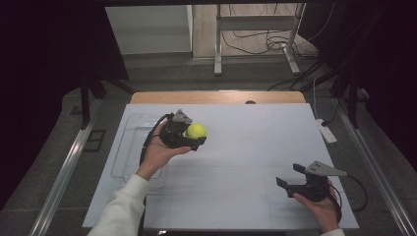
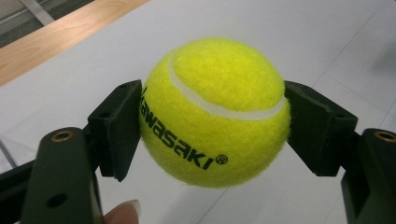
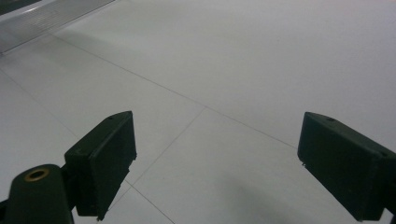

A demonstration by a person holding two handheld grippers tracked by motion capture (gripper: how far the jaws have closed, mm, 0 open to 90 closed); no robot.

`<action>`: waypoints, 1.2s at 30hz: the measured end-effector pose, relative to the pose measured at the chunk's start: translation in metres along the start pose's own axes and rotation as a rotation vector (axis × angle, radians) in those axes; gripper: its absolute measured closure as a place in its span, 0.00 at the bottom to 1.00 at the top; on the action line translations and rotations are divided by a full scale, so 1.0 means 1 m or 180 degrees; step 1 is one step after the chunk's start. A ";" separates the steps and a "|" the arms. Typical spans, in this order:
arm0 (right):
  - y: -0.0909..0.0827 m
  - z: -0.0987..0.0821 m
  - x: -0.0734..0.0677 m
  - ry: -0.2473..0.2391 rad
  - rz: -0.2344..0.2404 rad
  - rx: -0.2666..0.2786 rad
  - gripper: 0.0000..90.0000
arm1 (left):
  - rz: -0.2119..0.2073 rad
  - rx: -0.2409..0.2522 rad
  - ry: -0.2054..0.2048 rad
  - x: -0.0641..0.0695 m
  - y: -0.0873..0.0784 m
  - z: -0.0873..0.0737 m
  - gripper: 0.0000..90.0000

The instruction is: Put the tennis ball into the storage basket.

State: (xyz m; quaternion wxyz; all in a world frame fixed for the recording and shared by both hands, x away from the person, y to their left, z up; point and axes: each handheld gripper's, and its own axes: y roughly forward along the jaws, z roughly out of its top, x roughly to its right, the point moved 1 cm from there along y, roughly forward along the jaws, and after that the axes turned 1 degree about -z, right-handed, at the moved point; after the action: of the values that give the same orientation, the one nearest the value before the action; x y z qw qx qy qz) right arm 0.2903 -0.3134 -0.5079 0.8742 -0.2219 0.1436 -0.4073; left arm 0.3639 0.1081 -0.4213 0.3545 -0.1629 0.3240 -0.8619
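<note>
A yellow-green tennis ball (image 1: 196, 131) (image 2: 214, 111) with black lettering is clamped between the two black jaws of my left gripper (image 1: 195, 135) (image 2: 212, 116), held above the white table (image 1: 255, 147) at its left middle. Both pads (image 2: 122, 126) press the ball's sides. At the table's near right corner my right gripper (image 1: 290, 175) (image 3: 217, 163) stands open, jaws wide apart, with nothing between them; bare white table surface (image 3: 224, 70) lies under it.
A clear plastic tray (image 1: 129, 147) lies on the table's left side, just left of my left hand. The wooden table edge (image 1: 216, 97) runs along the back. Metal rails flank the table, and a stand with cables sits on the floor beyond.
</note>
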 end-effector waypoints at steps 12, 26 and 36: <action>0.000 0.000 0.000 0.0000 -0.0005 0.0002 0.13 | 0.0056 0.0009 -0.0049 -0.008 -0.004 -0.004 0.28; 0.000 0.000 0.000 0.0002 -0.0008 -0.0002 0.13 | 0.0125 0.0034 -0.0123 -0.019 -0.011 -0.009 0.28; 0.000 0.000 0.000 0.0003 -0.0009 -0.0003 0.13 | 0.0182 0.0061 -0.0179 -0.026 -0.017 -0.013 0.28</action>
State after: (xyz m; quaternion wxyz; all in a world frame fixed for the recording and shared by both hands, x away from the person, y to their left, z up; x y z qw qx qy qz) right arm 0.2903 -0.3135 -0.5080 0.8734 -0.2223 0.1439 -0.4087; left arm 0.3670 0.1414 -0.4210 0.3895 -0.1744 0.3101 -0.8495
